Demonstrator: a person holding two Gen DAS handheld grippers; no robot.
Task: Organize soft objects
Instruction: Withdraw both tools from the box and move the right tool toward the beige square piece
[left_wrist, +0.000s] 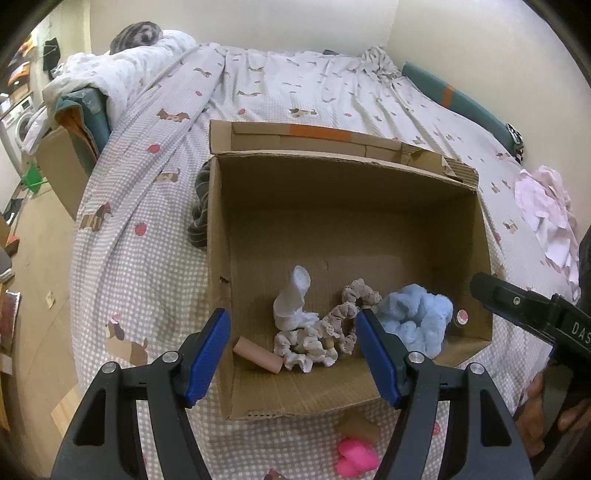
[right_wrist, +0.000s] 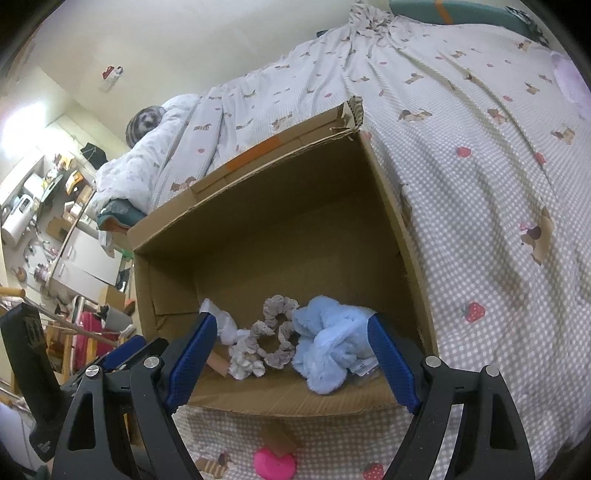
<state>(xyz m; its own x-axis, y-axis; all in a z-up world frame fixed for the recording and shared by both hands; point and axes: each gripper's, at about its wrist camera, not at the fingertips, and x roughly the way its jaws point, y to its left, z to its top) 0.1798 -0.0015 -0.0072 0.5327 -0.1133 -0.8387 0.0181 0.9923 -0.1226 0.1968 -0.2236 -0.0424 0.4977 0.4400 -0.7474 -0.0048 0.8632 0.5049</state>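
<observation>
Far left, a washing machine (left_wrist: 20, 122) past the bed's edge. Nearer, a brown box (left_wrist: 64, 173) on the floor with a green thing (left_wrist: 34, 180) beside it. Far right, a green bolster (left_wrist: 458, 101) along the wall. Left, messy shelves (right_wrist: 48, 184) and a red case (right_wrist: 90, 328).

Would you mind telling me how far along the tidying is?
Done: the box holds a white sock, scrunchies, a blue scrunchie and a tan roll. In hand: nothing; left tongs and right tongs are open. Left: the pink toy outside the box.
</observation>
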